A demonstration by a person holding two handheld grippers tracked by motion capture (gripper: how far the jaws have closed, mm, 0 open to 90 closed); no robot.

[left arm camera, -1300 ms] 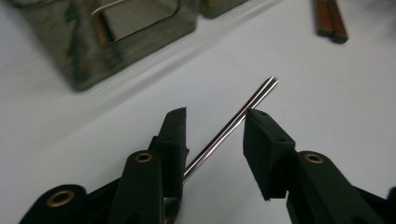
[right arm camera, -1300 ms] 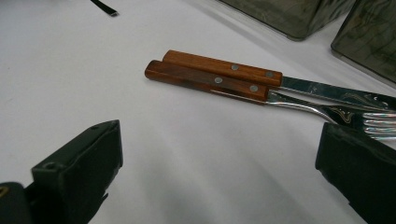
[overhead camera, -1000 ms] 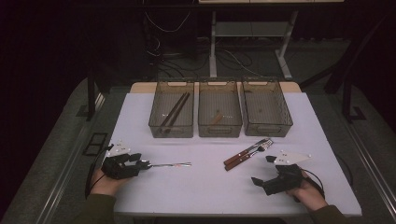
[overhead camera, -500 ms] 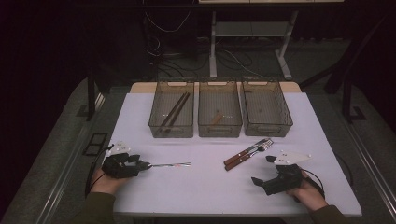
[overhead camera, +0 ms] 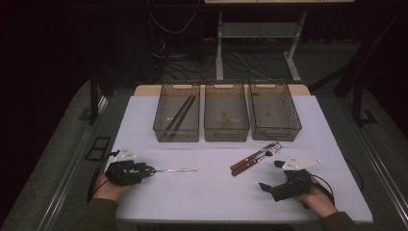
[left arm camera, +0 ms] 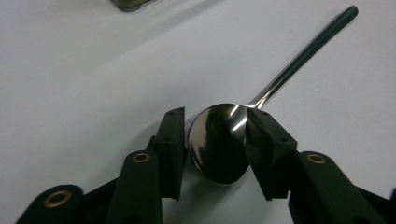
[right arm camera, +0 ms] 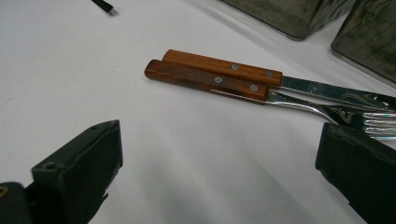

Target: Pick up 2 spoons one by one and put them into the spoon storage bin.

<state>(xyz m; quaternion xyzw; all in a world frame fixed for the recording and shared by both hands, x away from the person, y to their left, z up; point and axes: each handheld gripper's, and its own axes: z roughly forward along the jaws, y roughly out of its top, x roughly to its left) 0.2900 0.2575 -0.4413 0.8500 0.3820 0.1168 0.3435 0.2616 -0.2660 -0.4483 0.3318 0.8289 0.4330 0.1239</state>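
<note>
A shiny metal spoon [left arm camera: 219, 142] lies flat on the white table [overhead camera: 207, 202], bowl between the left gripper's [left arm camera: 215, 149] jaws. Near the right gripper [right arm camera: 219, 172], a wooden-handled fork [right arm camera: 261, 93] and knife [right arm camera: 261, 74] lie side by side, touching.

Wood-handled steel fork [right arm camera: 322, 109] tines cut off at right edge; small brown item in middle clear bin [overhead camera: 222, 121] too small to identify
</note>
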